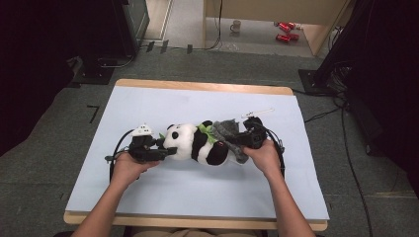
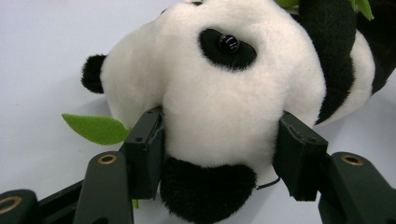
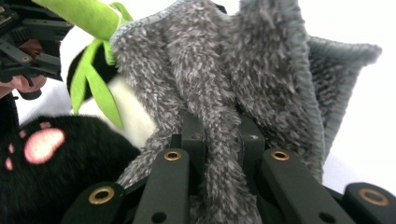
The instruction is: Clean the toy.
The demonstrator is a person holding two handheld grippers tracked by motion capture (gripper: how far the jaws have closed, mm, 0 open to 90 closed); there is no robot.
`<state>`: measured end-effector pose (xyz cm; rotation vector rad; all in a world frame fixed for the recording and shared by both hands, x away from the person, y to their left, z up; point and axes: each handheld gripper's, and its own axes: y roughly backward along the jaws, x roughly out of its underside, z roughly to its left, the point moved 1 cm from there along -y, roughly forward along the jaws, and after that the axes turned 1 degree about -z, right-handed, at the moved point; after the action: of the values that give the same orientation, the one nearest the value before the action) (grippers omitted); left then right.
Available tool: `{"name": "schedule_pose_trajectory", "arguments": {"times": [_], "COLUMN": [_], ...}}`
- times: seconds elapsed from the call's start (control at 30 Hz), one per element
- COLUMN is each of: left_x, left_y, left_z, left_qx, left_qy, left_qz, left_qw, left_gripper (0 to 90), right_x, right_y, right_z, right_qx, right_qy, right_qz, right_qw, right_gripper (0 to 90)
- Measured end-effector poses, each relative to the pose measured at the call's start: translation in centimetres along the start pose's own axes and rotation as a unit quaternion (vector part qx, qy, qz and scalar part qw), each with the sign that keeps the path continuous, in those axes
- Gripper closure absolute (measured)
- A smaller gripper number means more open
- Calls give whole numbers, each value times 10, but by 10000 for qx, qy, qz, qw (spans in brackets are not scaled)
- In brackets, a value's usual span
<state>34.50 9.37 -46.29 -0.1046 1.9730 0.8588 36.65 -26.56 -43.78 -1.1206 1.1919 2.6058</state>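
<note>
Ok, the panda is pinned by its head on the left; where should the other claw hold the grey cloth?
Hold the grey cloth at its bunched fold near the panda's feet, coming in from the person's right side. The fabric gathers into a narrow ridge there, thin enough to pinch. The right claw already pinches that fold, while the left claw clamps the head, so this hold looks sound.

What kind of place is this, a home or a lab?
Probably a lab or recording workspace: a wooden table with a pale blue cover, grey carpet floor crossed by loose cables, and dark equipment stands around it.
</note>
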Motion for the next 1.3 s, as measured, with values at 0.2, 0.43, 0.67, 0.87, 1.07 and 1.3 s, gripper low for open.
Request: {"name": "schedule_pose_trajectory", "arguments": {"times": [0.2,0.43,0.67,0.87,1.07,1.3], "left_x": [-2,-7,-9,-6,0,9], "left_y": [-1,-2,-3,-3,-1,2], "left_z": [4,9,13,9,3,-1], "left_qx": [87,196,269,206,86,-4], "left_qy": [134,246,356,283,154,-18], "left_qz": [-26,-9,-26,-55,-60,-71], "left_qw": [9999,9995,9990,9994,9998,10000], "left_gripper": [409,409,409,409,407,397], "right_x": [9,20,22,8,-12,-31], "right_y": [4,6,18,44,51,29], "right_z": [-7,-11,-13,-4,9,22], "right_qx": [104,365,619,556,337,159], "right_qy": [-187,-252,-300,-247,-45,256], "right_qz": [137,389,354,-271,-647,-664], "right_qw": [9997,9983,9970,9978,9973,9973], "right_gripper": [786,786,788,788,788,787]}}
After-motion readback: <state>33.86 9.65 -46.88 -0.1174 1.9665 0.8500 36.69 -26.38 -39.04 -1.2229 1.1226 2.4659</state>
